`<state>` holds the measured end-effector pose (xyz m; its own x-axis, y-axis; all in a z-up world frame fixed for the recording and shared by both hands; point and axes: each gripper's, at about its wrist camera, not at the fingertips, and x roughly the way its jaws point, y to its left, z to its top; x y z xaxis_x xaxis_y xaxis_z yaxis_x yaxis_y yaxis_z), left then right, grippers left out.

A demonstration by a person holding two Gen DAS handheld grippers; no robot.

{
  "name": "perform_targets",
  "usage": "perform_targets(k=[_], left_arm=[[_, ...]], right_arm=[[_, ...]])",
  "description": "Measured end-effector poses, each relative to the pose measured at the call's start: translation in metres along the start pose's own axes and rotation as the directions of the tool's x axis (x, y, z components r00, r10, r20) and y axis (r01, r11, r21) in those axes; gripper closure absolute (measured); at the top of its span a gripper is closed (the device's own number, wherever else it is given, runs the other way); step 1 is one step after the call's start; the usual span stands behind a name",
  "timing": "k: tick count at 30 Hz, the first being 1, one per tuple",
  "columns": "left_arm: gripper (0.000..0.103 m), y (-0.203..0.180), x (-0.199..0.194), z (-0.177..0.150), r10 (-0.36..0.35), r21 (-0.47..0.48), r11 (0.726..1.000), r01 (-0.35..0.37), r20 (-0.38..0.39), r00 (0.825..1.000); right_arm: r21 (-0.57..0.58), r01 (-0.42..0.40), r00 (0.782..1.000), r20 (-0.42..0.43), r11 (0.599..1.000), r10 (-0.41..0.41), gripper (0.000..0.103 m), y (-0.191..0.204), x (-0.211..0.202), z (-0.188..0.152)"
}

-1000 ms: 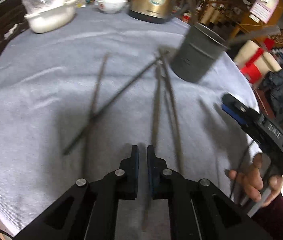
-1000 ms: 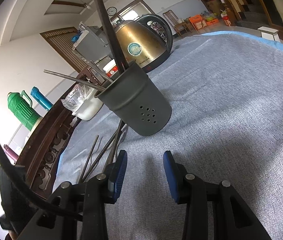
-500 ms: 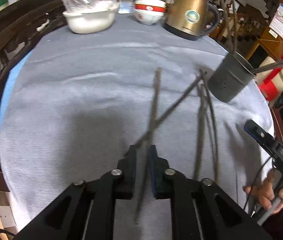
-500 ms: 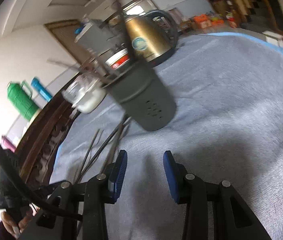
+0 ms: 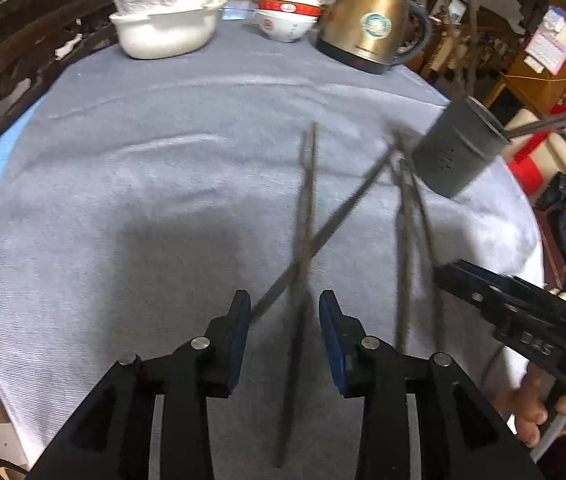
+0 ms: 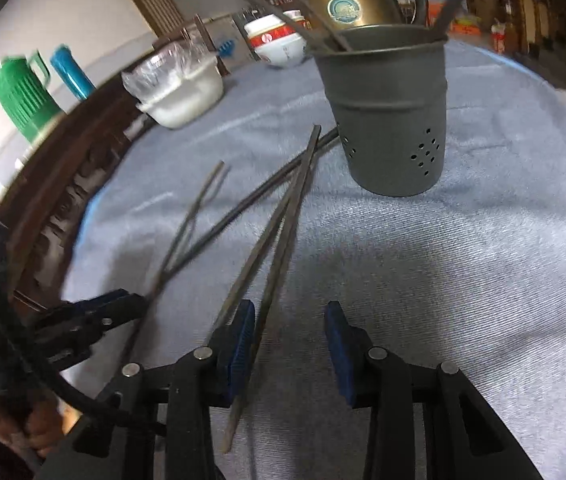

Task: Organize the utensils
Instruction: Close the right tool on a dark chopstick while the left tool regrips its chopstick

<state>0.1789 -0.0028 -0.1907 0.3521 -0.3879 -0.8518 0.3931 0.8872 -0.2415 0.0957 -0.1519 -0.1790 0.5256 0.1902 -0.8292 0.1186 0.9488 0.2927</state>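
Right wrist view: a few chopsticks stand in the holder [image 6: 387,120]; four chopsticks [image 6: 279,216] lie loose on the cloth [image 6: 463,260]. My left gripper [image 5: 285,312] is opening astride one, ungripped; my right gripper [image 6: 289,332], narrowing, grasps nothing yet

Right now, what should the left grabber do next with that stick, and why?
Probably lower a little and close on the chopstick. The left gripper has its jaws opening, with that stick lying between them on the grey cloth, not yet pinched. Other sticks already stand in the grey holder, so this one likely goes there.
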Motion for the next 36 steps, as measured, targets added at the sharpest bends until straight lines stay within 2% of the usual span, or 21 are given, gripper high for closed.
perform_targets(k=[1, 3, 5, 7, 11, 13, 15, 17, 22, 25, 26, 27, 32, 36], left_arm=[[0.067, -0.001, 0.003, -0.002, -0.025, 0.000, 1.000, 0.025, -0.014, 1.000], [0.067, -0.003, 0.004, -0.003, -0.031, -0.002, 1.000, 0.031, -0.012, 0.999], [0.067, -0.003, 0.005, -0.005, -0.057, -0.010, 0.998, 0.057, -0.019, 0.998], [0.073, -0.003, 0.007, -0.008, -0.088, -0.027, 0.996, 0.087, -0.032, 0.996], [0.095, 0.002, 0.006, -0.011, -0.045, -0.048, 0.998, 0.043, -0.041, 0.998], [0.095, 0.010, 0.005, -0.012, -0.074, -0.093, 0.993, 0.069, -0.052, 0.996], [0.096, 0.018, 0.004, -0.011, -0.071, -0.120, 0.991, 0.064, -0.051, 0.996], [0.096, 0.023, 0.000, -0.012, -0.052, -0.126, 0.991, 0.046, -0.048, 0.997], [0.096, 0.034, -0.007, -0.016, -0.059, -0.136, 0.989, 0.050, -0.062, 0.996], [0.084, 0.036, -0.010, -0.011, -0.065, -0.124, 0.991, 0.056, -0.070, 0.995], [0.074, 0.036, -0.009, -0.008, -0.063, -0.122, 0.991, 0.054, -0.067, 0.996], [0.069, 0.037, -0.012, -0.005, -0.056, -0.120, 0.992, 0.049, -0.057, 0.997], [0.069, 0.039, -0.014, 0.021, -0.045, -0.105, 0.994, 0.041, -0.039, 0.998], [0.069, 0.035, 0.001, 0.043, -0.018, -0.096, 0.995, 0.010, -0.074, 0.997]], right_arm=[[-0.004, 0.004, 1.000, -0.004, 1.000, -0.004, 0.066, 0.001, 0.000, 0.000], [-0.019, 0.020, 1.000, -0.014, 1.000, -0.020, 0.070, 0.004, 0.002, 0.001], [-0.053, 0.055, 0.998, -0.016, 0.997, -0.056, 0.082, 0.008, 0.003, 0.002], [-0.074, 0.076, 0.997, -0.014, 0.994, -0.077, 0.086, 0.008, 0.001, 0.000], [-0.049, 0.079, 0.996, -0.036, 0.996, -0.081, 0.089, -0.004, -0.003, -0.002], [-0.021, 0.071, 0.996, -0.056, 0.997, -0.072, 0.089, -0.015, -0.009, -0.005], [-0.007, 0.062, 0.995, -0.078, 0.998, -0.063, 0.092, -0.023, -0.014, -0.008], [0.003, 0.050, 0.995, -0.091, 0.999, -0.050, 0.094, -0.028, -0.018, -0.013], [-0.025, 0.024, 0.992, -0.124, 0.999, -0.027, 0.094, -0.030, -0.030, -0.028], [-0.014, -0.033, 0.991, -0.133, 0.999, 0.031, 0.092, -0.032, -0.033, -0.027], [0.000, -0.047, 0.991, -0.123, 0.999, 0.047, 0.092, -0.035, -0.035, -0.024], [0.013, -0.049, 0.993, -0.106, 0.999, 0.050, 0.092, -0.037, -0.037, -0.019], [0.010, -0.016, 1.000, -0.004, 1.000, 0.016, 0.088, -0.034, -0.035, 0.020], [0.012, 0.033, 0.999, -0.016, 0.999, -0.033, 0.082, -0.029, -0.016, 0.043]])
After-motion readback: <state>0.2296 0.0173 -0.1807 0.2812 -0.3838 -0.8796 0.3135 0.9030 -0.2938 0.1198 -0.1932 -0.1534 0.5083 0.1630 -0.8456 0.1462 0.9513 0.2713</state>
